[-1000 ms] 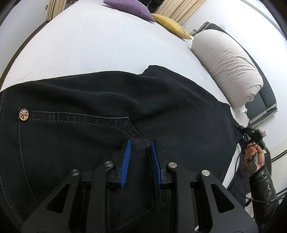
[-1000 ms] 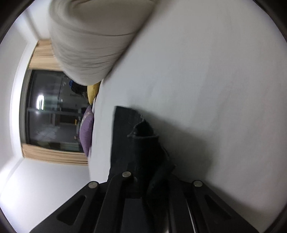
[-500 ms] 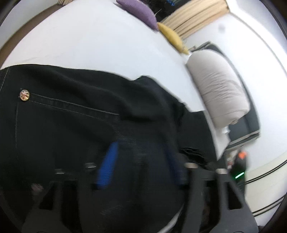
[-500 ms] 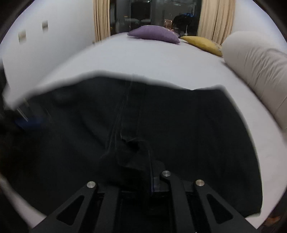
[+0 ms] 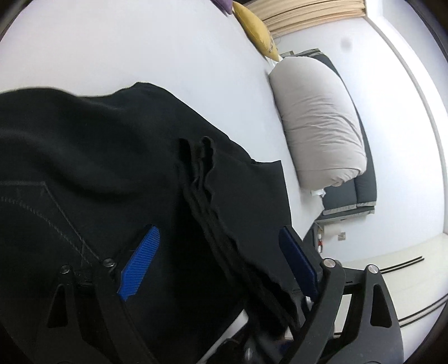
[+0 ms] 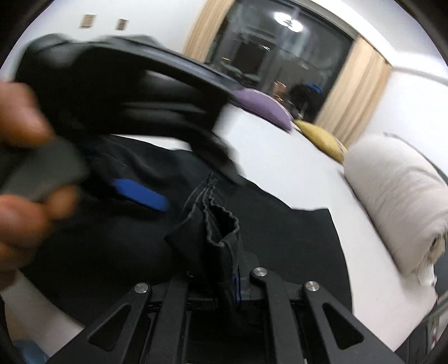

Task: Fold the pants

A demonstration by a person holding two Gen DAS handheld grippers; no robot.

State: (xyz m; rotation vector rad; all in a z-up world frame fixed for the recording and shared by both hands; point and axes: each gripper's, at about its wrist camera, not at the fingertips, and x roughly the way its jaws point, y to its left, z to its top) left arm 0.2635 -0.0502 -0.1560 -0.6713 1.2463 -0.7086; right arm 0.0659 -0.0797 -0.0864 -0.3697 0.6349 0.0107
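Observation:
Black pants (image 5: 92, 156) lie folded on the white bed (image 5: 156, 47), grey stitching showing at left. My left gripper (image 5: 221, 249) is wide open, its blue pads (image 5: 140, 263) spread either side of a bunched hem (image 5: 207, 173) that runs between them. In the right wrist view my right gripper (image 6: 232, 282) is shut on that bunched hem (image 6: 221, 232) of the pants (image 6: 280, 238). The left gripper (image 6: 117, 92) and the hand holding it fill the upper left there, blurred, with one blue pad (image 6: 140, 193) over the cloth.
A rolled beige duvet (image 5: 319, 120) lies along the bed's right side, with a yellow pillow (image 5: 254, 19) and a purple pillow (image 6: 260, 109) at the head. A grey cushion (image 5: 361, 193) sits beyond the duvet. Curtains and a dark window (image 6: 282, 53) stand behind.
My left gripper opened wide and swung right. My right gripper brought the pant hem over onto the upper part of the pants, and the two grippers now meet.

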